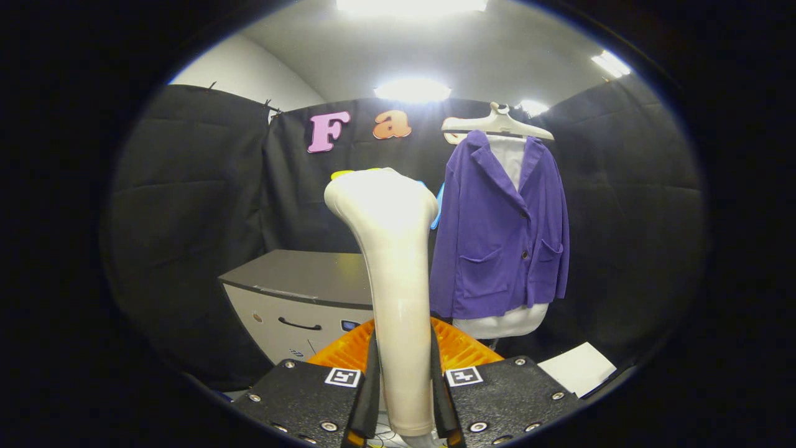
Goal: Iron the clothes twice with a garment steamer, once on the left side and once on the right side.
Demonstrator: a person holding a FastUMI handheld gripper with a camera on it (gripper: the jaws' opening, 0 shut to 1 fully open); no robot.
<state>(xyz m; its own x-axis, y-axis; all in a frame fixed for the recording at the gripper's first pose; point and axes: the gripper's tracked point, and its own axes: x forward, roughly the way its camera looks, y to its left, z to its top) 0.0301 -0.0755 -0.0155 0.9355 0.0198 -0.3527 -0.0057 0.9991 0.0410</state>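
Currently the gripper (pixel 403 398) has its two fingers closed onto the handle of the garment steamer (pixel 392 261), one finger pressing each side of the lower shaft. The steamer stands upright between the fingers, its broad head at the top and turned slightly away from the camera.

The purple jacket (pixel 500 236) hangs on a pale hanger (pixel 497 124) over a white form, beyond the fingers and to the right of the steamer head. The steamer head and the jacket appear apart, not touching. Both lapels, two front pockets and the buttons are visible.

Judged from this state, the step in hand is the approach to the first pass. To do it well:
- Carry the head to the top of one front panel before any stroke.
- Turn the steam face toward the cloth; its facing cannot be told from here.
- Keep the handle near upright so the grip does not slip.
- Stroke downward along one panel, then repeat on the other panel.
- Avoid catching the pocket edges and buttons.

Pose: the gripper points forward and slightly upward, held low, above an orange ribbed tray (pixel 460 348). A grey cabinet (pixel 298 292) stands behind and to the left, and a white sheet (pixel 578 367) lies low on the right.
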